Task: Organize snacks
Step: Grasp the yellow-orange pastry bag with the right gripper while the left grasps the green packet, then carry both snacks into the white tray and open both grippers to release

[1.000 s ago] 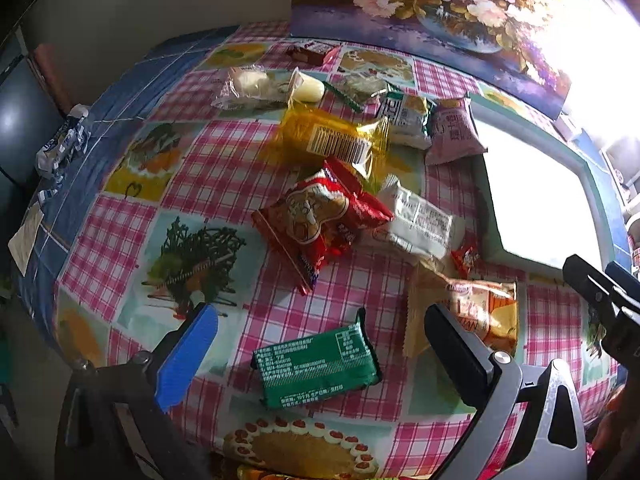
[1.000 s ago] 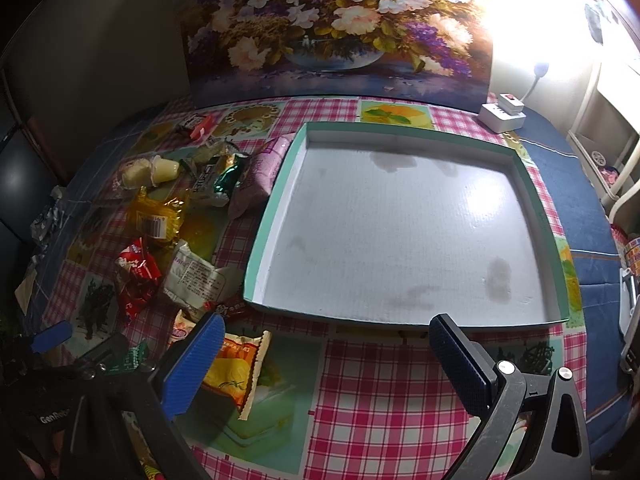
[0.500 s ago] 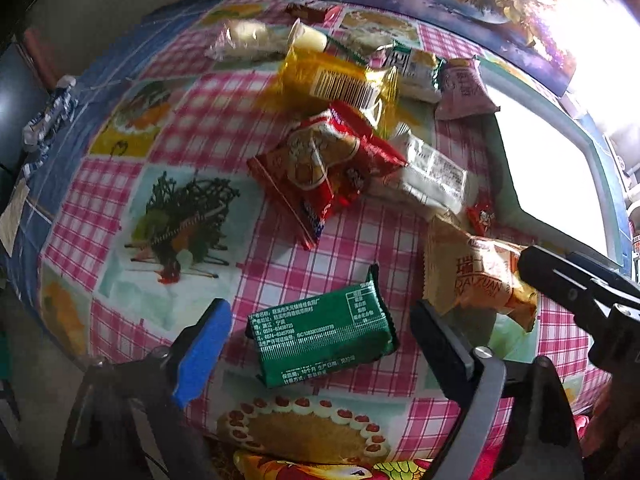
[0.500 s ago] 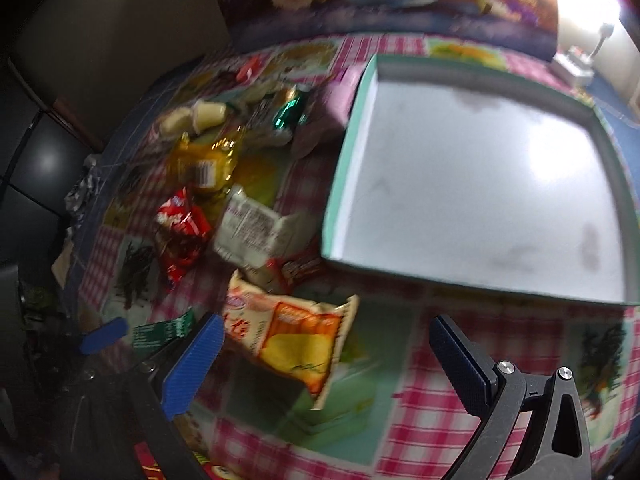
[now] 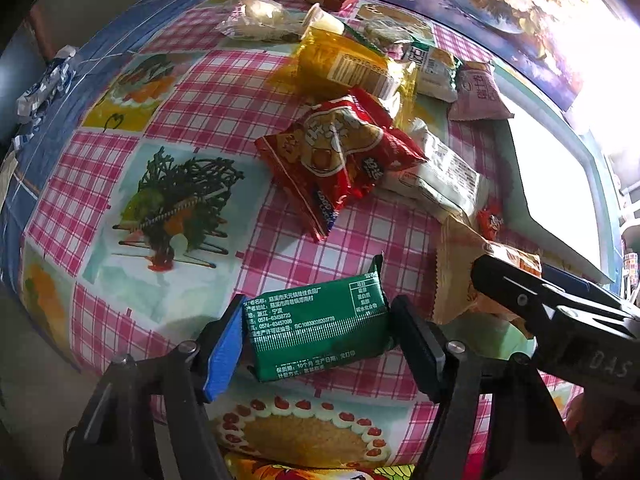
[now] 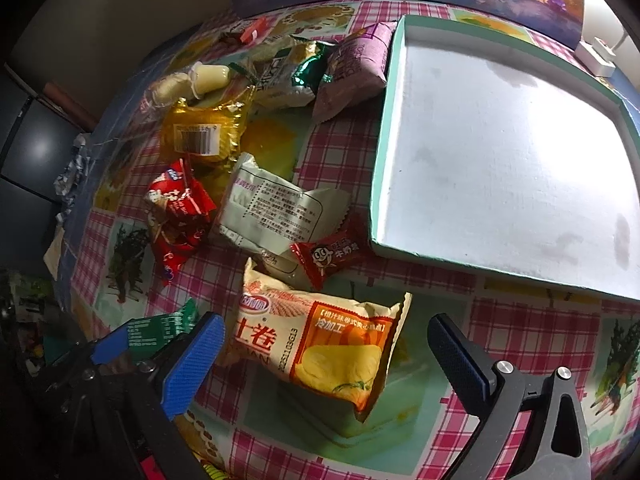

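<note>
My left gripper point(image 5: 320, 340) has its jaws closed against both ends of a green snack packet point(image 5: 316, 328) lying on the checked tablecloth; the packet's edge also shows in the right wrist view point(image 6: 160, 326). My right gripper point(image 6: 324, 360) is open, with its jaws on either side of an orange and cream snack bag point(image 6: 320, 340), low over it. That bag also shows in the left wrist view point(image 5: 460, 280), partly behind the right gripper. A white tray with a teal rim point(image 6: 384, 140) lies to the right, with nothing in it.
Several snacks lie in a pile left of the tray: a red bag point(image 5: 336, 152), a white packet point(image 6: 272, 208), a yellow packet point(image 6: 200, 132), a pink packet point(image 6: 356, 68), a small red candy point(image 6: 332, 254) and jelly cups point(image 6: 208, 78). A flower painting point(image 5: 500, 0) stands at the back.
Both grippers came down toward the table. My left gripper closed in on the green packet. My right gripper swung left from the tray to straddle the orange bag.
</note>
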Motion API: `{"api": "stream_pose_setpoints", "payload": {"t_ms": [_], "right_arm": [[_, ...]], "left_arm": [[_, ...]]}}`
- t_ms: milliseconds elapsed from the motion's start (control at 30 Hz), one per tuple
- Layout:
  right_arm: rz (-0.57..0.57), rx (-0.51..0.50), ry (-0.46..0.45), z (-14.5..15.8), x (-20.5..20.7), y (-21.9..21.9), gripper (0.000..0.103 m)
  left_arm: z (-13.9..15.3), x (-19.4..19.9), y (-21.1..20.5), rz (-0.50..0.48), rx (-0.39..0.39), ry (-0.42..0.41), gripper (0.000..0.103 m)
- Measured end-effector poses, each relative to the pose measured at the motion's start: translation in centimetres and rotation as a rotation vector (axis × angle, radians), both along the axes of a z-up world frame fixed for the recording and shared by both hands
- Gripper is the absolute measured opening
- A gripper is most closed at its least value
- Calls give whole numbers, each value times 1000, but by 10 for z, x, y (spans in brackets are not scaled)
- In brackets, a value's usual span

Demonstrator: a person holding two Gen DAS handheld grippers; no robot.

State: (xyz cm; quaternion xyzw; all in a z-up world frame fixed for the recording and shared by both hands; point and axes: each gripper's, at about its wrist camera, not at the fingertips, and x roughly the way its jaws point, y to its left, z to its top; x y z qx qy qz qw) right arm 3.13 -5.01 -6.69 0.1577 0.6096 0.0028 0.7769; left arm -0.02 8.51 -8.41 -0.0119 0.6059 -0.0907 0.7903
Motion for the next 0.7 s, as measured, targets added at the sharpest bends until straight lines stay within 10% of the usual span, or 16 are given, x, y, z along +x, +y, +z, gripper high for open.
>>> {"api": "stream_pose_setpoints", "payload": {"t_ms": [700], "right_arm": [[-94,107,-49,6,-8,-27,77]], "left_arm": [[12,20,33,57,57,-35,70]]}}
